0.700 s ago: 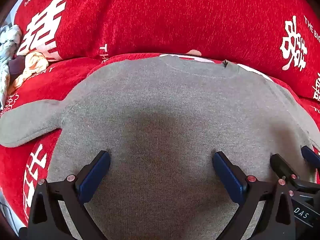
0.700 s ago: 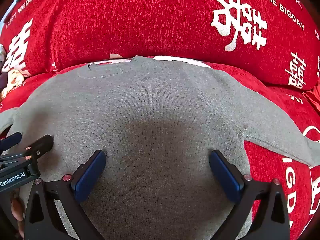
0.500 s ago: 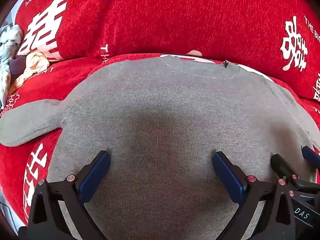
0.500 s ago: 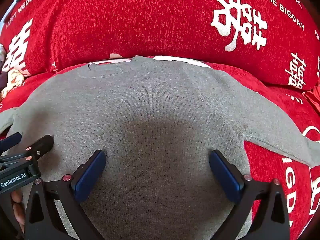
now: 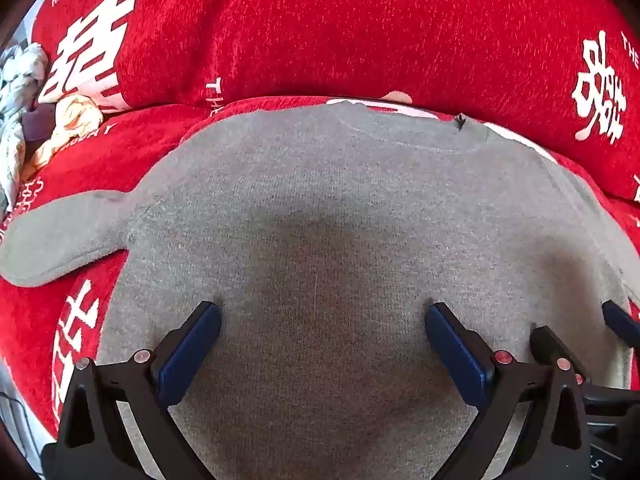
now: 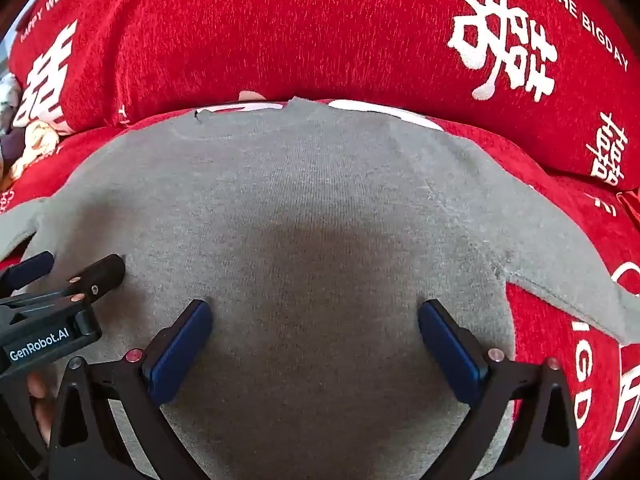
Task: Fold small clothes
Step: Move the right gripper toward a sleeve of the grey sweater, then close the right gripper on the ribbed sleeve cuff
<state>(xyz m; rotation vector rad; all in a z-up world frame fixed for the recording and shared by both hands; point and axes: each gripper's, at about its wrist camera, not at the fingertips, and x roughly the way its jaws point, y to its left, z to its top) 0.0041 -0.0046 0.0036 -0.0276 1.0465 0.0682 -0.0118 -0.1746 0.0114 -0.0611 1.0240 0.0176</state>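
Note:
A small grey knit sweater point(image 5: 320, 208) lies flat on a red sofa seat, neckline toward the backrest, sleeves spread out left point(image 5: 52, 236) and right point(image 6: 568, 276). It also fills the right wrist view point(image 6: 320, 208). My left gripper point(image 5: 322, 344) is open and empty, low over the sweater's lower left body. My right gripper point(image 6: 314, 340) is open and empty over the lower right body. Each gripper shows at the edge of the other's view, the right one point(image 5: 576, 340) and the left one point(image 6: 60, 276).
The red sofa cover point(image 5: 320, 32) with white characters rises as a backrest behind the sweater. A crumpled pile of pale cloth point(image 5: 44, 120) lies at the far left of the seat. Red seat point(image 6: 560, 360) shows beside the sweater's right hem.
Almost nothing has changed. Both grippers stay open over the sweater in the same places.

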